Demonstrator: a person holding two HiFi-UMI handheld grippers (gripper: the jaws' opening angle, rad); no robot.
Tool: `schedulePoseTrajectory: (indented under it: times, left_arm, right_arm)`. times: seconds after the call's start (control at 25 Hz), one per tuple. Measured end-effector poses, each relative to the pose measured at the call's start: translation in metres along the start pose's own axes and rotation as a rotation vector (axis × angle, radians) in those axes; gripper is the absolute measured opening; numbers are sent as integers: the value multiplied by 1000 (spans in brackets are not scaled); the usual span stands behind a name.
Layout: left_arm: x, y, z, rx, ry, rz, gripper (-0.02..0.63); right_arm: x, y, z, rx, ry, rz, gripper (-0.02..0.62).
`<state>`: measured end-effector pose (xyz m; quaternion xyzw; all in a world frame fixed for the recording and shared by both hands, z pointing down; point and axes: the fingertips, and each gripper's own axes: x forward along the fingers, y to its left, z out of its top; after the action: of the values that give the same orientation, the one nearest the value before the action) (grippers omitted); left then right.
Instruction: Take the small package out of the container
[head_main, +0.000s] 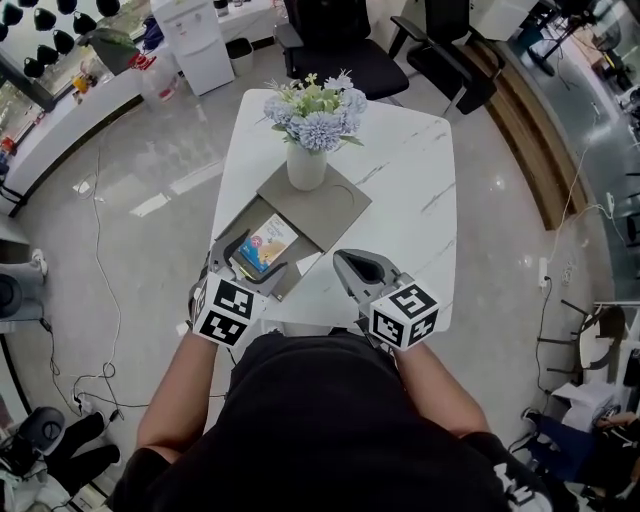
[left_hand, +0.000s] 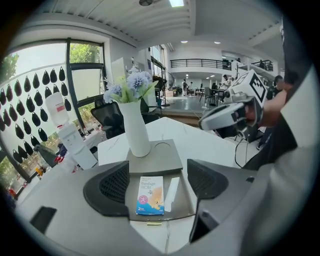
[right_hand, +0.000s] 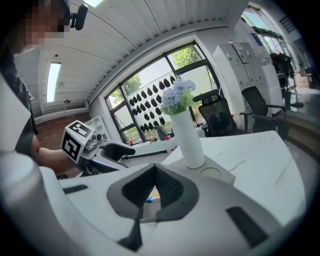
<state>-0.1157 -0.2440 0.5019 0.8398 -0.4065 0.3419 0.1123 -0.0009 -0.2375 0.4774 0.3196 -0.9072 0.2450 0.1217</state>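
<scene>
White marble table (head_main: 420, 200) fills the head view, with a flower vase (head_main: 306, 165) standing on the grey container (head_main: 318, 205). Its open tray faces you, and the small package (head_main: 265, 245) lies flat in it. Your left gripper (head_main: 250, 268) sits right at the tray. Your right gripper (head_main: 362, 268) waits off to the side, so the left is nearer.

From the left gripper view, the package (left_hand: 150, 195) lies just ahead and below, its long axis running away from you. The left gripper's (left_hand: 159, 182) jaws stand wide apart on either side of it, touching nothing.

From the right gripper view, the right gripper's (right_hand: 154, 167) jaws meet at the tips and are empty.
</scene>
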Motion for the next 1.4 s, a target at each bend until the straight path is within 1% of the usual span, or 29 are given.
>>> schedulePoseTrajectory:
  times: [0.2, 0.4, 0.76, 1.0, 1.2, 1.4]
  left_arm:
    - [22, 2, -17, 17, 92, -19, 368]
    - [56, 6, -36, 10, 183, -37, 368]
    - [124, 20, -89, 0, 359, -63, 370]
    - [151, 22, -112, 11, 441, -88, 373]
    - [164, 22, -126, 29, 491, -104, 385]
    - [171, 20, -135, 3, 527, -139, 394]
  right_arm:
    - [0, -4, -6, 6, 8, -10, -2]
    - [2, -9, -11, 10, 34, -20, 0]
    - [5, -19, -32, 43, 89, -37, 0]
    - [7, -27, -41, 73, 110, -47, 0]
    - [8, -31, -46, 79, 127, -52, -2]
    - [8, -35, -46, 82, 129, -57, 0]
